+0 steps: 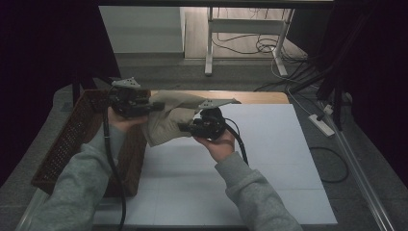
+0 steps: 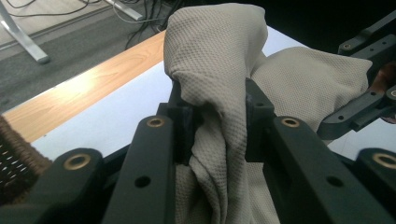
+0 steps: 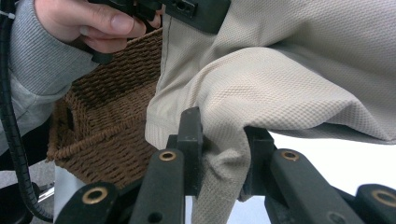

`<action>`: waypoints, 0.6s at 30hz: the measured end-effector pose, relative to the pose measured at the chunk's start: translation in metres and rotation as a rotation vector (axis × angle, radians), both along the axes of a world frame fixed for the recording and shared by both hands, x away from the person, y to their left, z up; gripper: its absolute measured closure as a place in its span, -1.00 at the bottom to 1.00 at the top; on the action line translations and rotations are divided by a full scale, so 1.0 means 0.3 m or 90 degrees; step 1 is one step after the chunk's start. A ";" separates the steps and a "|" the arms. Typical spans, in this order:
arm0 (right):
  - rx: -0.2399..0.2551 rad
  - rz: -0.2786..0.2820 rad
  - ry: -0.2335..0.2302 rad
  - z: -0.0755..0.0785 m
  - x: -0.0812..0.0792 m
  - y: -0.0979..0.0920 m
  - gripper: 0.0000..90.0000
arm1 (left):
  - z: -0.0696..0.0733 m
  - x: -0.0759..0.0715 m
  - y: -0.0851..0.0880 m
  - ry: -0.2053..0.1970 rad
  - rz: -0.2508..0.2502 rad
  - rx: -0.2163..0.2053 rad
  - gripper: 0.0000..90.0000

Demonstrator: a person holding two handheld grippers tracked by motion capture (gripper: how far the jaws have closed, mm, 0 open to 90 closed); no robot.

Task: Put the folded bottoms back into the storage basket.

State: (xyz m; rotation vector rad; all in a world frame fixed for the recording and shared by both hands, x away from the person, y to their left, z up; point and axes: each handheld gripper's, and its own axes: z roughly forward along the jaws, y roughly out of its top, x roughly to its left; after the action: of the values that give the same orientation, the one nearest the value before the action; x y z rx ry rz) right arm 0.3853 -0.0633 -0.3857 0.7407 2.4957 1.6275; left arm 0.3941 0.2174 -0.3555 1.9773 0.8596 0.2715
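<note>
I held the beige cloth (image 1: pixel 171 120) in the air with both claws, just beside the wicker basket (image 1: pixel 72 139), above its right rim and the near white part of the table (image 1: pixel 269 159). The left claw (image 1: pixel 153 106) was clamped on one bunch of the fabric; in the left gripper view I saw the cloth (image 2: pixel 219 93) squeezed between the two black jaws and rising over them. The right claw (image 1: pixel 185 128) was also clamped on the cloth, on a lower fold; in the right gripper view the fabric (image 3: pixel 280 79) hung across the jaws with the basket (image 3: pixel 107 126) behind it.

The cloth stretched between the two claws, its long axis running from the basket side toward the middle of the table, sloping a little down toward me. The left hand (image 1: pixel 120 120) was the nearer one to the basket, almost over its rim; the right hand (image 1: pixel 219 144) stood further from it, over the white surface. I judged that the coming move depended on this: the cloth lay to the right of the basket.

From the high view the inside of the basket was dark, and I could not tell if anything lay in it.
</note>
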 end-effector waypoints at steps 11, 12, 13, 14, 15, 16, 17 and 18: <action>0.003 0.013 -0.003 0.004 0.004 0.050 0.63 | 0.004 -0.014 0.048 -0.003 0.015 -0.003 0.57; 0.002 0.014 -0.005 0.005 0.004 0.054 0.63 | 0.004 -0.014 0.050 -0.003 0.016 -0.003 0.57; 0.003 0.015 -0.005 0.006 0.003 0.056 0.63 | 0.004 -0.015 0.052 -0.003 0.017 -0.003 0.57; 0.002 0.015 -0.005 0.007 0.003 0.059 0.63 | 0.005 -0.017 0.055 -0.003 0.018 -0.003 0.57; 0.003 0.016 -0.005 0.008 0.004 0.062 0.63 | 0.005 -0.018 0.058 -0.004 0.019 -0.003 0.57; 0.002 0.017 -0.006 0.009 0.004 0.065 0.63 | 0.006 -0.019 0.061 -0.004 0.020 -0.003 0.57; 0.003 0.017 -0.005 0.009 0.004 0.068 0.63 | 0.007 -0.021 0.065 -0.005 0.021 -0.003 0.57; 0.003 0.018 -0.005 0.010 0.005 0.071 0.63 | 0.007 -0.022 0.069 -0.005 0.023 -0.004 0.57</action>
State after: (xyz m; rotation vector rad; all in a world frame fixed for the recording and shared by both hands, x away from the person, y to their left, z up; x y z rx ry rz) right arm 0.3867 -0.0420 -0.3826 0.7006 2.5093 1.6431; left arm 0.3875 0.2380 -0.3533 1.9561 0.8902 0.2967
